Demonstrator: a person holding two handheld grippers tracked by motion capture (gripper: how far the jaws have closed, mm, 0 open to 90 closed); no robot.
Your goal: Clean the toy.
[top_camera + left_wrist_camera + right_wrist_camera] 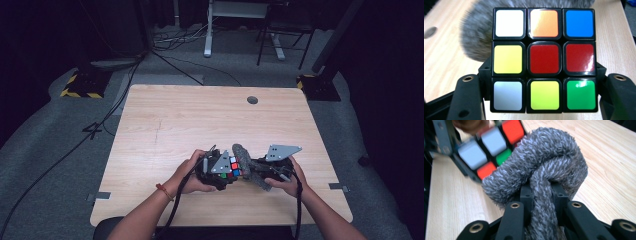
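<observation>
A: Two grippers met near the front edge of the table [150,130], a pale wooden top with a small round hole toward its far side. Past it stood a white desk leg and a dark chair on the grey floor.

B: And the hands?

A: Both forearms came in from the bottom of the high view. The left hand [192,175] held the left gripper [227,172], the right hand [287,182] the right gripper [248,169], and the two tools faced each other, tips nearly together.

B: What did the left one hold?

A: A cube [544,60]. Its jaws were spread to the cube's width and pressed on the two opposite sides, low down. The face toward its camera read white, orange, blue on top; yellow, red, red in the middle; grey, yellow, green below.

B: And the right?

A: Its jaws were closed almost fully, pinching a fuzzy grey cloth [541,175]. The cloth was bunched into a thick loop that rose between the jaws and curled over above them.

B: Where did cube and cloth stand to each other?

A: Touching, it seemed. In the right gripper view the cloth lay against the cube [489,147], covering part of one face. In the left gripper view the cloth [474,32] showed behind the cube, blurred.
</observation>
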